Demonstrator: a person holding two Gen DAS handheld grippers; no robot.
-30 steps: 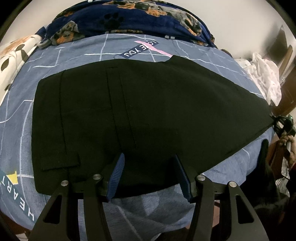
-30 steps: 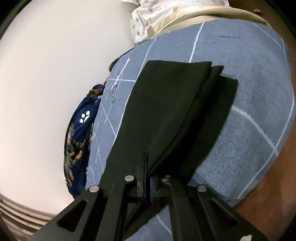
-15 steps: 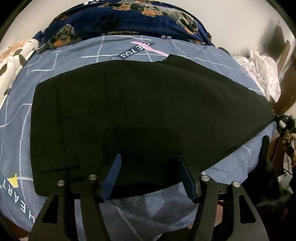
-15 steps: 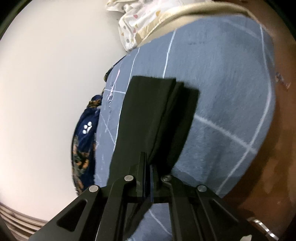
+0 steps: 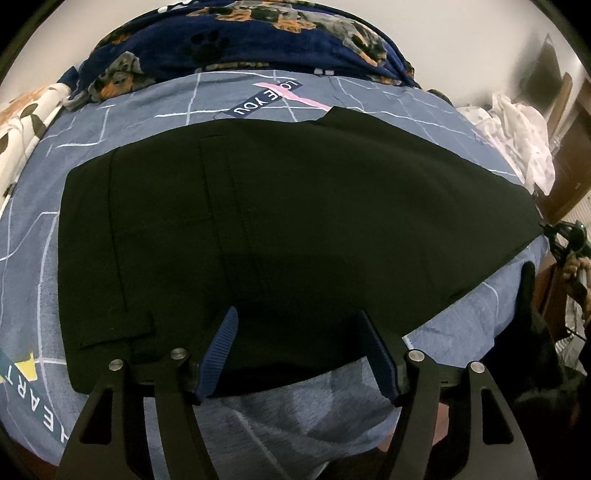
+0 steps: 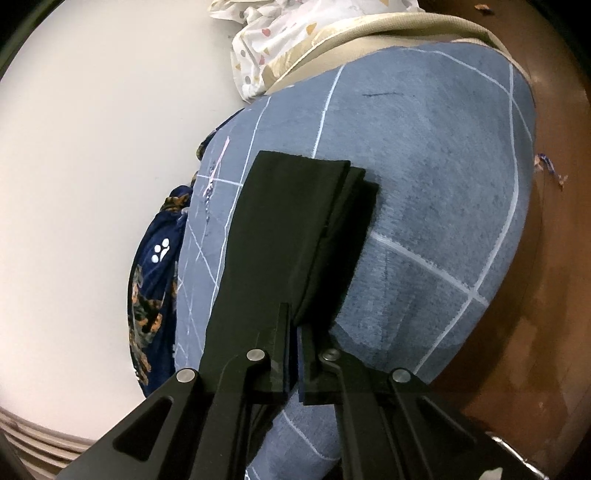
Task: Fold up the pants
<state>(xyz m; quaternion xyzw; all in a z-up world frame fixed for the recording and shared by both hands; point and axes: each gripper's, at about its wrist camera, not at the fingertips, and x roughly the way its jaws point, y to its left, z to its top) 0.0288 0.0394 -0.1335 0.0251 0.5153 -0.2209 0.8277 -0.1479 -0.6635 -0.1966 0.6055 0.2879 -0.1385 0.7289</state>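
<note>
Black pants (image 5: 295, 221) lie flat on a blue grid-patterned bedsheet (image 5: 155, 107), waist at the left, legs tapering to the right. My left gripper (image 5: 297, 350) is open and empty, hovering over the pants' near edge. My right gripper (image 6: 294, 321) is shut on the leg end of the pants (image 6: 291, 229) and holds the stacked legs just off the sheet (image 6: 443, 166). In the left wrist view the right gripper (image 5: 565, 236) shows at the far right, at the leg tip.
A navy dog-print blanket (image 5: 258, 33) lies at the far side of the bed. A white patterned pillow (image 5: 22, 122) is at the left, white clothes (image 5: 517, 136) at the right. Brown floor (image 6: 554, 258) lies beyond the bed's edge.
The right gripper has swung with the pant legs still held; the view shifted away and back. The left gripper stays open and has drifted slightly over the pants.
</note>
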